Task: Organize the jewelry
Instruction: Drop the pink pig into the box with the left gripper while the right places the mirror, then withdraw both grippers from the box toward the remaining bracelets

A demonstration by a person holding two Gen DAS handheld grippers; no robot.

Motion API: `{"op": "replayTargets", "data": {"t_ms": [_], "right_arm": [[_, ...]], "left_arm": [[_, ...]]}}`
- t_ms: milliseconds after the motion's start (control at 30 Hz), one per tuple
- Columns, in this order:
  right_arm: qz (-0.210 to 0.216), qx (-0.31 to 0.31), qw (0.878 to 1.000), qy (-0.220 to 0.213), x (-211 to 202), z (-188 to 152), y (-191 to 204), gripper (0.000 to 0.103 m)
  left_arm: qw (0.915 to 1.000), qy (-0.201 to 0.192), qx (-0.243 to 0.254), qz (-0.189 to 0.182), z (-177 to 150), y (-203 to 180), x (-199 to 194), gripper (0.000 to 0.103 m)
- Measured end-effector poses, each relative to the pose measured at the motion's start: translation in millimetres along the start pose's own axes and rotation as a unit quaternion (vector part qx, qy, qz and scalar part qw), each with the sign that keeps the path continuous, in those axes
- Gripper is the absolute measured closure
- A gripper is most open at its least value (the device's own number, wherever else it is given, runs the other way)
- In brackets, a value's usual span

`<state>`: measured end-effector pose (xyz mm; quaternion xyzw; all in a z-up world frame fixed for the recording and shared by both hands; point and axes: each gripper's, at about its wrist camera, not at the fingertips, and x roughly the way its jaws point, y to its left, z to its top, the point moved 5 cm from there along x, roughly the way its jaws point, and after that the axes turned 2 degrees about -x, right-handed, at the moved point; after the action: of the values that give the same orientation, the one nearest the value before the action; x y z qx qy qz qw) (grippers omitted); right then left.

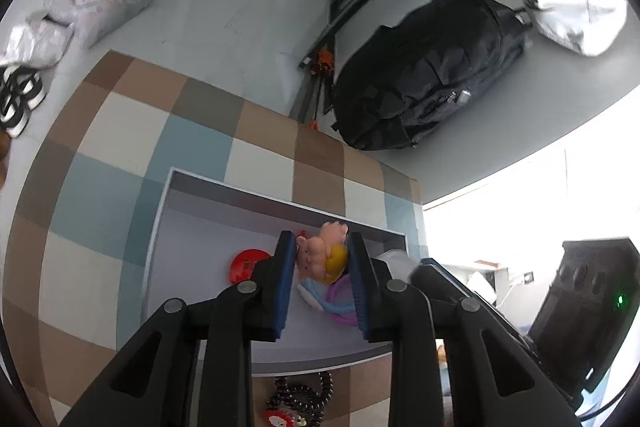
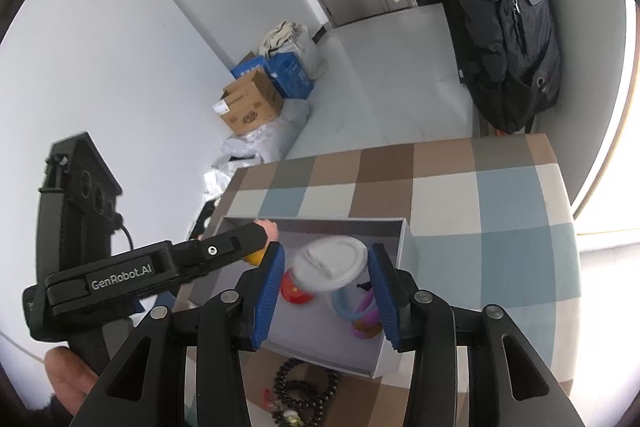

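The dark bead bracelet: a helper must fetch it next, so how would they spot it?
On the checked tablecloth, find the shallow grey box. Just outside its near wall, on the cloth, lies the dark bead bracelet. It alone is a coiled string of small black beads; the pastel rings lie inside the box.

I read the left gripper pitched downward, its blue-padded jaws standing narrow and pressed against a small figurine. My right gripper also tilts downward, jaws part open with a white round lid between them; contact is unclear. A hand grips the left handle.
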<state>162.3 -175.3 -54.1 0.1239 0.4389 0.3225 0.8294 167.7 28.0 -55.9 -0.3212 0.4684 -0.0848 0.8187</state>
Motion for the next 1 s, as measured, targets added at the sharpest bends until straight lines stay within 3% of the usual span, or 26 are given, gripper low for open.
{"op": "replayTargets", "data": {"t_ms": [33, 100, 133, 167, 333, 700, 1000], "right_arm": [[0.003, 0.001, 1.0, -0.004, -3, 1, 0, 0.058], [0.004, 0.006, 1.0, -0.017, -9, 4, 0, 0.044], [0.007, 0.008, 1.0, -0.024, -14, 5, 0, 0.042], [0.006, 0.008, 0.999, -0.032, -18, 7, 0, 0.041], [0.005, 0.008, 0.999, -0.048, -29, 10, -1, 0.029], [-0.009, -0.004, 0.999, -0.045, -33, 4, 0, 0.006], [-0.026, -0.03, 0.998, -0.041, -36, -5, 7, 0.0]], "left_arm": [[1.0, -0.001, -0.002, -0.004, 0, 0, -1, 0.069], [0.9999, -0.006, -0.005, -0.014, 1, -1, -6, 0.048], [0.9998, -0.013, -0.005, -0.012, 2, -1, -9, 0.037], [0.9996, -0.024, -0.005, -0.013, 3, -1, -13, 0.034], [0.9997, -0.017, 0.001, -0.014, 0, 0, -15, 0.034], [0.9981, -0.019, 0.042, 0.041, -13, -2, -18, 0.034], [0.9929, -0.044, 0.087, 0.068, -19, -10, -33, 0.034]]}}
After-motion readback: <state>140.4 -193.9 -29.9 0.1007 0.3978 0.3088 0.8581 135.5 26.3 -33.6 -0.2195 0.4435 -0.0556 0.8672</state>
